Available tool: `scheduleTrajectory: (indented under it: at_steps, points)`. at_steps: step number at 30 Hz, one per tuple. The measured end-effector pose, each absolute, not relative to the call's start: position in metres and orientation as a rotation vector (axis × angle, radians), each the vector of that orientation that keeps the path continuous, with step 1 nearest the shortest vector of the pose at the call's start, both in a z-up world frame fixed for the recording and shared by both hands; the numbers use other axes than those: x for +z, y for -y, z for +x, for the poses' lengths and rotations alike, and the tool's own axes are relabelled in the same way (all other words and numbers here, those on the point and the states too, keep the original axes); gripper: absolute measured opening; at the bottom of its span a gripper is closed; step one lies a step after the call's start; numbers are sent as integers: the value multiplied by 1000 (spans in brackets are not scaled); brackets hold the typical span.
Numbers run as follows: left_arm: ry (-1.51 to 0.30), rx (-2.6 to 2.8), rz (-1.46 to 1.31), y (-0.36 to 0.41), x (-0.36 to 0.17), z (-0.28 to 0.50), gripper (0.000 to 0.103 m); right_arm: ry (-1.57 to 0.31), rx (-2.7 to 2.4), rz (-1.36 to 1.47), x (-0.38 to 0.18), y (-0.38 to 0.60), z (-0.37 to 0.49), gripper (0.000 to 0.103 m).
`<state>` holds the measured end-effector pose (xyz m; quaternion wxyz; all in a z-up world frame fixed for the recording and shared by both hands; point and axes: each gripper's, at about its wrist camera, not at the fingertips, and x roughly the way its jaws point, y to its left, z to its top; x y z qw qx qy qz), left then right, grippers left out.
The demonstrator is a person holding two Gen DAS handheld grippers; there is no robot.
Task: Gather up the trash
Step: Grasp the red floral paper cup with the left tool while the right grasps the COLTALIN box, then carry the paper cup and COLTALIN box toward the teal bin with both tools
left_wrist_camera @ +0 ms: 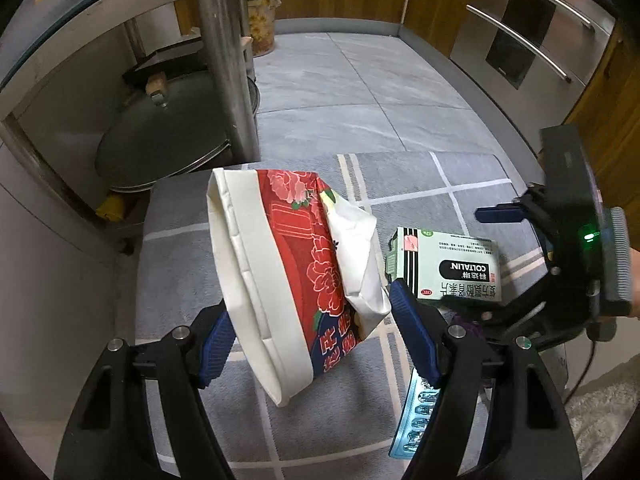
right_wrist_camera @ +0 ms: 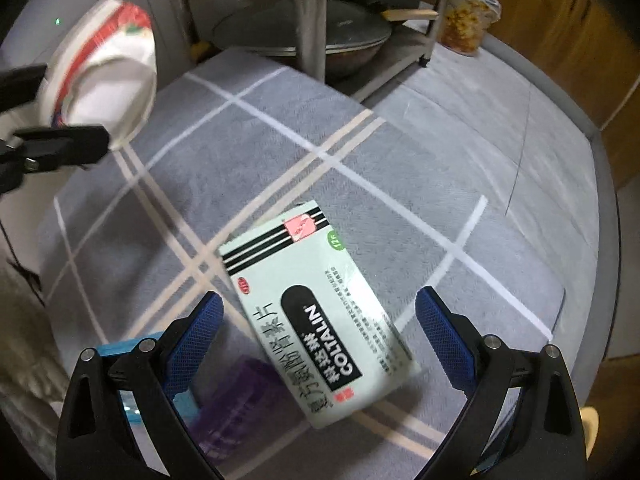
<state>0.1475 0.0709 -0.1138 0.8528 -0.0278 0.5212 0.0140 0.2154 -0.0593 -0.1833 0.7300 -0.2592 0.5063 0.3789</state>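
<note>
My left gripper (left_wrist_camera: 308,344) pinches the paper bag (left_wrist_camera: 280,276), lifted off the mat (right_wrist_camera: 420,184). My right gripper (right_wrist_camera: 320,340), jaws spread, straddles the medicine box (right_wrist_camera: 316,312) lying on the mat: probably light, stiff card, best gripped across its long edges.

A: What is hidden in the left wrist view?
B: A blue blister pack (left_wrist_camera: 416,420) lies partly behind a finger of the left tool (left_wrist_camera: 310,340), and the right tool (left_wrist_camera: 496,256) covers one end of the medicine box (left_wrist_camera: 448,268).

A: And the right wrist view?
B: A purple thing (right_wrist_camera: 236,400) under the box is too blurred to name. The paper bag (right_wrist_camera: 108,80) is smeared, and the frame's edge crops the tool holding it.
</note>
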Motion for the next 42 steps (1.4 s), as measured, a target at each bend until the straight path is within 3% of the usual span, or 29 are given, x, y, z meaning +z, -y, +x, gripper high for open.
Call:
scheduleTrajectory:
  at_steps: [10,14,17,29,42]
  points:
    - [-1120,23,-53,-71,-122,153,72,-1149,846,-654,-207,46,217,94]
    - [-1122,17,-45,-69,-124,154,72,-1150,843,-635,-202,44,221,79]
    - [-1122,15,-38,-67,-124,155,72,-1128,823,-599,-192,49,225,77]
    - [-1073,-22,-39,-51,-109,158,72,-1053,653,-320,-119,123,241,76]
    - [-989,-146,12,19,-81,168,72,-911,348,-17,-25,230,210,76]
